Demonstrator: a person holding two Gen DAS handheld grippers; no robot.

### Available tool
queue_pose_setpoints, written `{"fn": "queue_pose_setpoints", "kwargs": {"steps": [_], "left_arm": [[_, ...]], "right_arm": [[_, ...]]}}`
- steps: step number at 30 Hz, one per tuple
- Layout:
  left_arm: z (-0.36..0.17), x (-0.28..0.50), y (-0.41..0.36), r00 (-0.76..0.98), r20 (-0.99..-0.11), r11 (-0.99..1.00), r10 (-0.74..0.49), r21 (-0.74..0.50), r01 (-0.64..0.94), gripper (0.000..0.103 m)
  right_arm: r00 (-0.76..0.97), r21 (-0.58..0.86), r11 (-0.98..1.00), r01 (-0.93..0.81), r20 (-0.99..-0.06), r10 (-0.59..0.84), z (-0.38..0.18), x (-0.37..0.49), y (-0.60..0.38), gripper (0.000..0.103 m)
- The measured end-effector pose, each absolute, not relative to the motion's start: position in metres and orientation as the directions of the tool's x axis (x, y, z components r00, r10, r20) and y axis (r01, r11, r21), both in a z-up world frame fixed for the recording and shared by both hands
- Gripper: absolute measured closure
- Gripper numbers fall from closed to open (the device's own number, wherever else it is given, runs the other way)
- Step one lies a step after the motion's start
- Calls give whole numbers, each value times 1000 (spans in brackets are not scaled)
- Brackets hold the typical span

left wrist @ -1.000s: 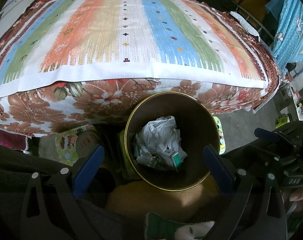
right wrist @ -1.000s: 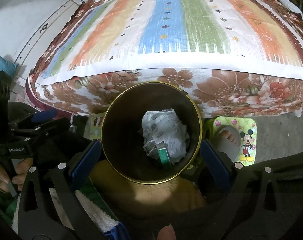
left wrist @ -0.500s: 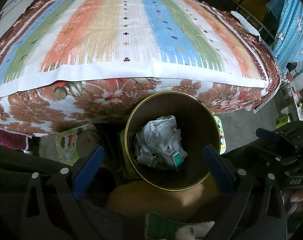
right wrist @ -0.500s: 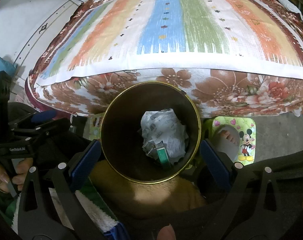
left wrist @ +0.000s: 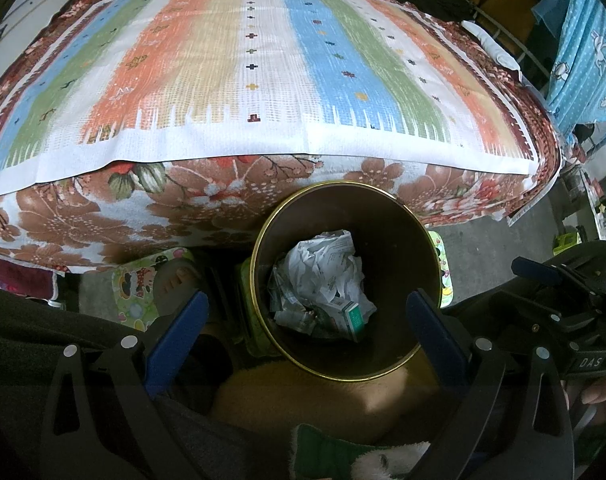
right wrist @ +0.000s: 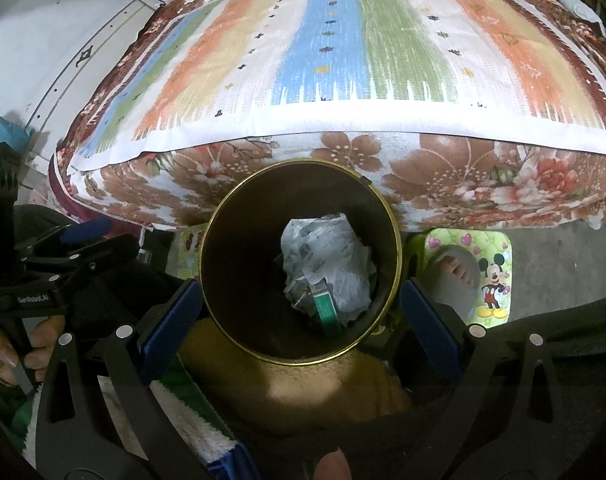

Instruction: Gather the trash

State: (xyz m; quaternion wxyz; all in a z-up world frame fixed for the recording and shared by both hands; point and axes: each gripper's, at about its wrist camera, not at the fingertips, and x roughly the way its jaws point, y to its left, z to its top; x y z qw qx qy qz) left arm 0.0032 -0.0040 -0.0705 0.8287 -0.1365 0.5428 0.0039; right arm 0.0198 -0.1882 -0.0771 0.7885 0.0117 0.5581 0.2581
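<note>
Looks near done, going by the frames. Both claws are over the bin (left wrist: 345,280), empty.

- Left gripper (left wrist: 305,322): jaws wide, nothing between them. Its blue pads straddle the near part of the bin's rim in view, not touching it as far as I can tell.
- Right gripper (right wrist: 301,310): same, jaws spread wide, nothing held, pads either side of the bin's near rim.

Bin: round, dark inside, brass-coloured rim, standing upright on the floor against the near edge of the bed (left wrist: 263,80), between the person's feet.
Contents:
- crumpled paper (right wrist: 329,264), a white printed wad sitting toward the right side of the bin bottom
- small green box (right wrist: 326,308), against the near side of the paper, tilted
- some smaller scraps under the paper, too dark to identify
Left half of the bin bottom is bare. Bin is well short of full.

Left to do: can't see any loose trash. The striped blanket (right wrist: 343,60) on top of the bed shows nothing on it, and the visible floor at the right edge has nothing obvious. So either it's finished or the rest is out of view.

A slipper (right wrist: 491,276) with a cartoon mouse sits just right of the bin, foot in it. Not trash.
</note>
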Motion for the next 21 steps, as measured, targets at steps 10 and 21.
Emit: {"fn": "queue_pose_setpoints", "kwargs": {"steps": [10, 21], "left_arm": [[-71, 3, -4, 410, -901, 963, -141, -221, -154, 6], [-70, 4, -4, 410, -901, 963, -141, -221, -155, 6]], "right_arm": [[243, 308, 866, -394, -874, 421, -78, 18, -187, 9], [243, 308, 867, -393, -874, 421, -78, 19, -187, 9]]}}
